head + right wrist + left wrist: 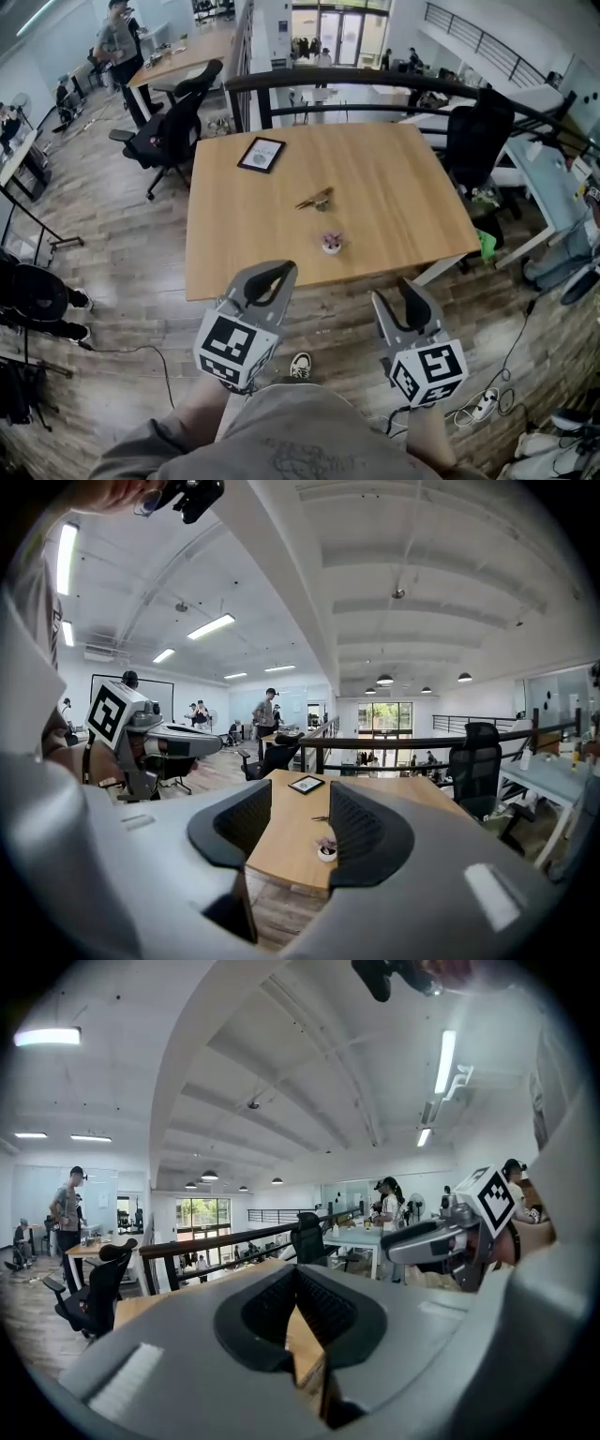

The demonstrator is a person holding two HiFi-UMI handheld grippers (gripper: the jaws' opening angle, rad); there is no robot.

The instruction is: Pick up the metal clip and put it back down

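Head view, table: I saw a bare wooden table (403, 187) ahead of both grippers, each held short of its near edge.
Head view, metal clip: the metal clip (316, 199) lay near the table's middle, well apart from both grippers.
Head view, other items: a small white pot (331, 243) stood nearer the front edge and a dark framed card (261, 154) lay toward the far left.
Left gripper view: on the left gripper (298, 1274) I read the jaw tips as meeting, clenched on nothing, with only a sliver of wood below them.
Right gripper view: the right gripper (300, 794) stood released, jaws apart. Through the gap I saw the table, the pot and, beyond it, the clip lying untouched.
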